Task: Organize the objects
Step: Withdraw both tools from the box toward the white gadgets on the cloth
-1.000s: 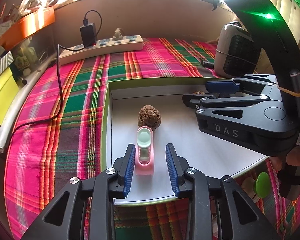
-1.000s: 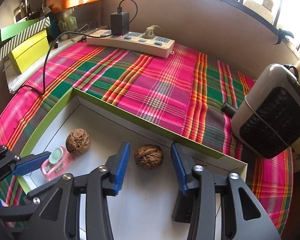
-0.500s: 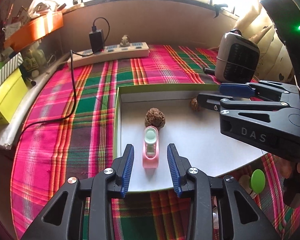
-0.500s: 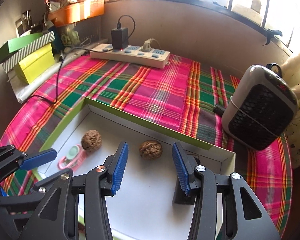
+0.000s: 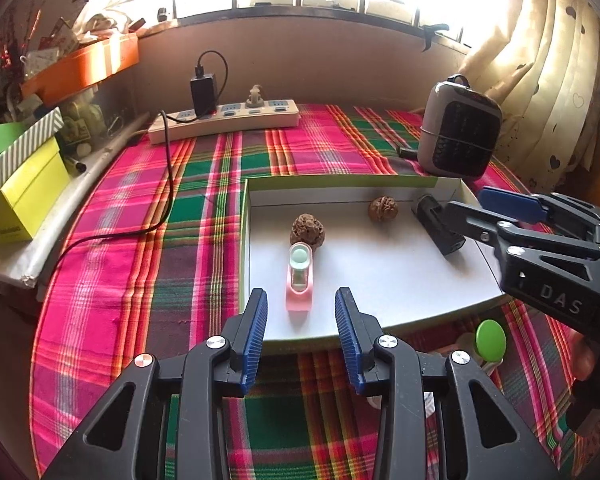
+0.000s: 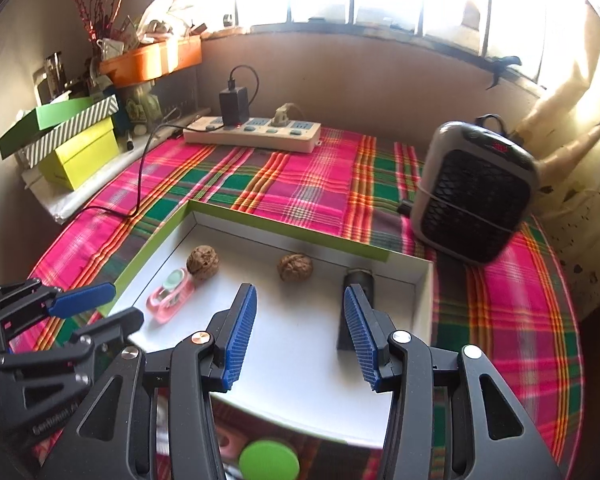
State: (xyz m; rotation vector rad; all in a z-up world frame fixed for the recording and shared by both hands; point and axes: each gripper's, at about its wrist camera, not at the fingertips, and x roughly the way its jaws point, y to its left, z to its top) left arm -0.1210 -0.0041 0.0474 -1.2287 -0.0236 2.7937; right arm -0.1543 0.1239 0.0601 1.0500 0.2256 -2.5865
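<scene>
The shallow box (image 5: 380, 182) with a white floor and green rim lies on the plaid cloth (image 5: 140, 280), its near edge just beyond both grippers. Much of its white floor is bare — the widest open stretch lies in the middle and near right. Along the far wall sit a smooth walnut (image 5: 383, 208) and, at the right end, a black block (image 5: 436, 226); a rougher walnut (image 5: 307, 231) sits left of centre, touching the top of a pink clip-shaped item (image 5: 299, 280) with a pale green round end that lies lengthwise toward the near edge. Beyond the box, a power strip (image 5: 224, 120) stands at the far wall and a small heater (image 5: 458, 130) at the far right.

The left gripper (image 5: 300, 328) tilts downward over the near edge, jaws moderately apart with nothing between them. The right gripper (image 6: 298, 332) hovers over the box's right part — also part-open and empty.
</scene>
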